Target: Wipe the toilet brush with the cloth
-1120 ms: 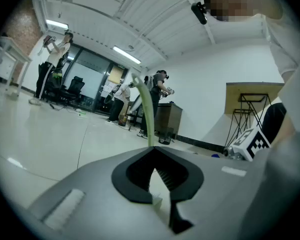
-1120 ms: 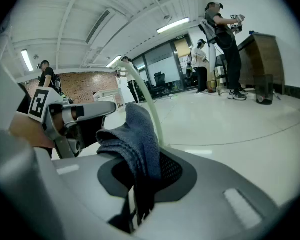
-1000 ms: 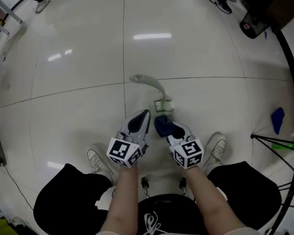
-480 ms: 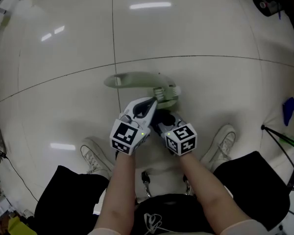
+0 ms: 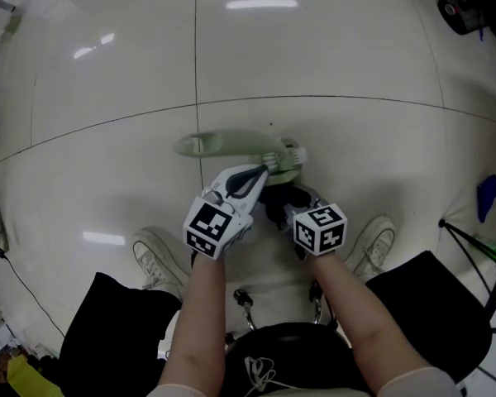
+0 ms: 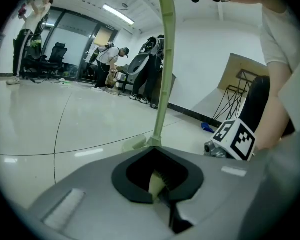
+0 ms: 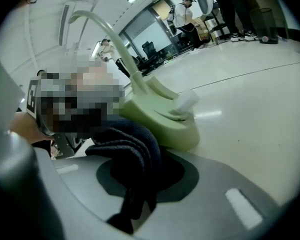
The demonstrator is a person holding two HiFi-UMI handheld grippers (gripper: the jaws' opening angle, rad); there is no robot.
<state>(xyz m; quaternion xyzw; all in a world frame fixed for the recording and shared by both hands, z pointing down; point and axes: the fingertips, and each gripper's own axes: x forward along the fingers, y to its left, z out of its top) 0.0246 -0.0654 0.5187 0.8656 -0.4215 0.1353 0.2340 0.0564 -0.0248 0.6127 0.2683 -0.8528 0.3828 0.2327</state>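
Observation:
The pale green toilet brush (image 5: 231, 145) is held low over the floor, its handle pointing left and its head (image 5: 288, 160) to the right. My left gripper (image 5: 260, 170) is shut on the brush near the head. In the left gripper view the handle (image 6: 162, 59) rises straight up from the left gripper (image 6: 162, 189). My right gripper (image 5: 283, 208) is shut on a dark blue cloth (image 5: 279, 195) just below the head. In the right gripper view the bunched cloth (image 7: 127, 151) lies against the green brush base (image 7: 162, 116), in the right gripper (image 7: 135, 184).
The person's white shoes (image 5: 157, 259) (image 5: 370, 242) flank the grippers on the glossy tiled floor (image 5: 107, 73). A blue object (image 5: 488, 195) and black stand legs (image 5: 471, 238) are at the right. People and chairs (image 6: 107, 59) stand far off.
The brush has swung so its handle points left, and my left gripper has closed on it. My right gripper with the cloth has come up against the brush head.

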